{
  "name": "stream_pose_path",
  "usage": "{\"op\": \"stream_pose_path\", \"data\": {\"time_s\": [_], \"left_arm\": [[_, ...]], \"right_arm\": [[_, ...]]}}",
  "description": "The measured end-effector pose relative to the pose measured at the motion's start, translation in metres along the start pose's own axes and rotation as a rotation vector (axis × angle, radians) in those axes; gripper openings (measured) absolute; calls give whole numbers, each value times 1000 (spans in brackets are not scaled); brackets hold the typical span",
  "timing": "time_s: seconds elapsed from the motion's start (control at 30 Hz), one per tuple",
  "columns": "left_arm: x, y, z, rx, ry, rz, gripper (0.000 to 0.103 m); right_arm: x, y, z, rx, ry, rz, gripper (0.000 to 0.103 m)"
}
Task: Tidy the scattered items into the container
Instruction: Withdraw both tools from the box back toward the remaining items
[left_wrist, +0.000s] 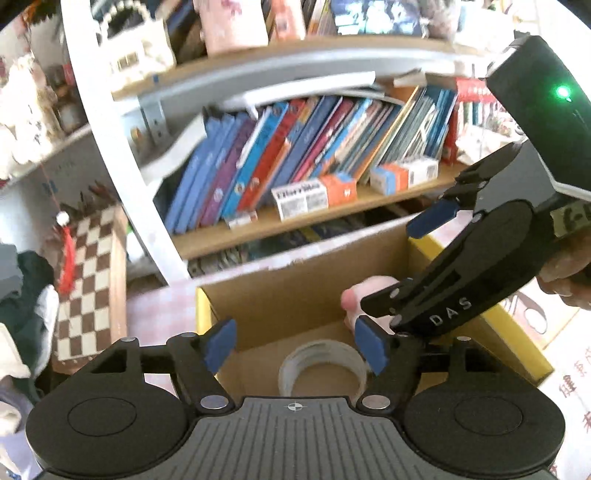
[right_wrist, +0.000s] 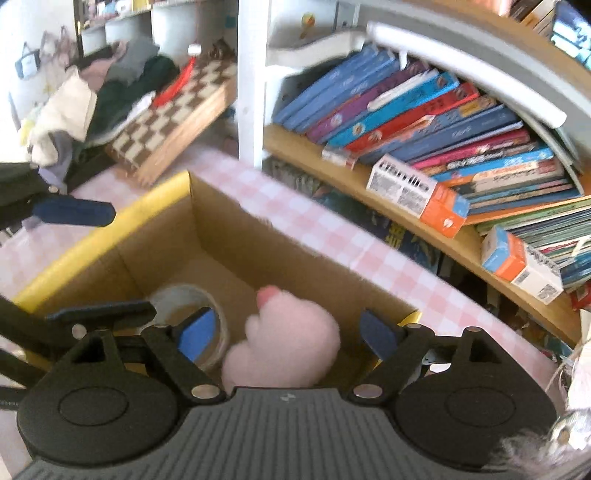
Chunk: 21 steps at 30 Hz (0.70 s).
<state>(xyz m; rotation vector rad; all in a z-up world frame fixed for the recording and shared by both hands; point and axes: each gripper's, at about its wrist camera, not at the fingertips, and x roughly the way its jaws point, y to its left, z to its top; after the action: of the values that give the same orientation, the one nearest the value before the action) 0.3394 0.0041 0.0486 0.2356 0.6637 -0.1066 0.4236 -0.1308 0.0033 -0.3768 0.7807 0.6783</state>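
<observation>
Inside the cardboard box, yellow-rimmed and set on a pink checked tablecloth, lie a roll of clear tape and a pink plush toy. The plush's lower part is hidden behind the right gripper's body in the right wrist view; in the left wrist view most of it sits behind the right gripper, only a pink bit showing. The near edge of the tape roll is cut off by the left gripper's body. Both frames are motion-blurred, and book spines on the shelf cannot be read.

Writing: "DAS" in white on the right gripper's arm. An orange-white carton on the shelf has blurred black print, not legible. Red characters at the left view's right edge are partly cropped.

Left gripper: fingers spread wide, nothing between them, hovering over the box with the tape just below and between the pads. Right gripper: fingers also spread apart, the plush lies between and below them; contact with the pads cannot be told. A hand grips the right gripper's handle.
</observation>
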Motion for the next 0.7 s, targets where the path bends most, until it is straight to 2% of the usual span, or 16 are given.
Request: {"op": "stream_pose_path", "data": {"time_s": [0.3,0.7], "left_arm": [[-62,-2,-17,-56,-139,-26,80],[-128,0,-57,-98,-209,-57,83]], "right_arm": [[-64,29,-6,22,-101,-67,87],[-131,100,-36,8,-174,-127,90]]}}
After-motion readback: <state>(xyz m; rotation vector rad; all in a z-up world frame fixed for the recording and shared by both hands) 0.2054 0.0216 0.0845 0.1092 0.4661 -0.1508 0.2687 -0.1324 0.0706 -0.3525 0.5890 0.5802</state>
